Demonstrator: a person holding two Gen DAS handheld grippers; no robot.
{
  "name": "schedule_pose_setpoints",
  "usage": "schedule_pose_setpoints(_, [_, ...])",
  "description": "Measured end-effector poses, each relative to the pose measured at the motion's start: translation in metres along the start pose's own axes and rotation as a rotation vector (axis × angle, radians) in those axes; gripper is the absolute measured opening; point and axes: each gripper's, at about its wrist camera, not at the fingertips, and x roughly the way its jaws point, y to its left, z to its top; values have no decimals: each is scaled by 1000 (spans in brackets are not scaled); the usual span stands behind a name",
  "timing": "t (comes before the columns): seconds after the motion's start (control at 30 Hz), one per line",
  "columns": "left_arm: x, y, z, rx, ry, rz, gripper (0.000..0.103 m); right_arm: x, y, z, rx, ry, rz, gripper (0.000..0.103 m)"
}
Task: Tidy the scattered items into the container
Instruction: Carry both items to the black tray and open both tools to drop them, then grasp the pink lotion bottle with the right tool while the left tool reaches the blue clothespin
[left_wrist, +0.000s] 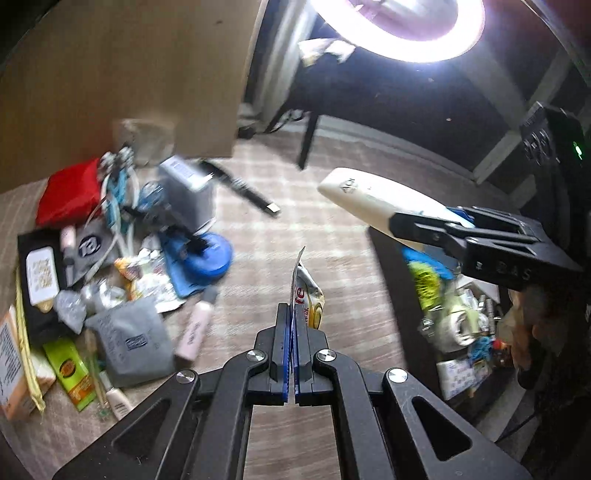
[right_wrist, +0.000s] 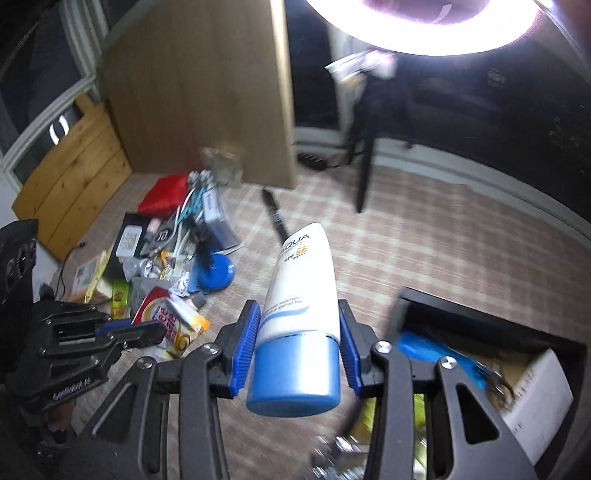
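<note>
My left gripper (left_wrist: 293, 310) is shut on the edge of a white sachet (left_wrist: 308, 295) with red lettering and a yellow corner, held above the checked floor. The right wrist view shows that left gripper (right_wrist: 147, 330) and sachet (right_wrist: 177, 325) at the lower left. My right gripper (right_wrist: 297, 306) is shut on a white sunscreen tube (right_wrist: 301, 280) with a blue cap, gripped just above the cap and lifted clear of the floor. In the left wrist view the same tube (left_wrist: 369, 199) juts from the right gripper (left_wrist: 417, 229). The black container (right_wrist: 480, 317) lies open at the lower right with several items in it.
A heap of scattered items lies on the left: a red pouch (left_wrist: 70, 195), a blue round-based object (left_wrist: 207, 254), a pink tube (left_wrist: 195, 332), a grey pouch (left_wrist: 129, 332). A black stick (left_wrist: 243, 192) lies on the floor. A wooden panel (right_wrist: 199, 92) and a chair leg (right_wrist: 364, 177) stand behind.
</note>
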Motion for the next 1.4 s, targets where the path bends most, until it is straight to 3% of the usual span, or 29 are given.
schedule_pose_setpoints(0.37, [7, -103, 27, 175, -8, -138, 0, -114, -101, -60, 243, -119, -175, 40])
schedule_pose_setpoints(0.67, [15, -183, 26, 312, 14, -245, 1, -155, -148, -116, 369, -130, -287, 41])
schedule_pose_setpoints(0.7, [15, -190, 26, 320, 17, -265, 4, -156, -150, -119, 374, -127, -284, 42])
schedule_pose_setpoints(0.77, [17, -200, 26, 337, 33, -266, 44, -160, -153, -125, 402, -129, -306, 69])
schedule_pose_setpoints(0.8, [16, -202, 26, 339, 26, -260, 74, -164, -152, -127, 412, -145, -324, 72])
schedule_pose_setpoints(0.83, [14, -202, 25, 338, 3, -259, 76, -167, -152, -128, 415, -164, -332, 73])
schedule_pose_setpoints(1.0, [13, -198, 21, 342, 1, -228, 68, -170, -152, -126, 435, -188, -310, 73])
schedule_pose_setpoints(1.13, [12, -183, 17, 315, 6, -203, 68, -161, -144, -120, 414, -176, -281, 73])
schedule_pose_setpoints(1.4, [5, -122, 6, 240, 5, -102, 68, -120, -103, -95, 312, -123, -181, 73])
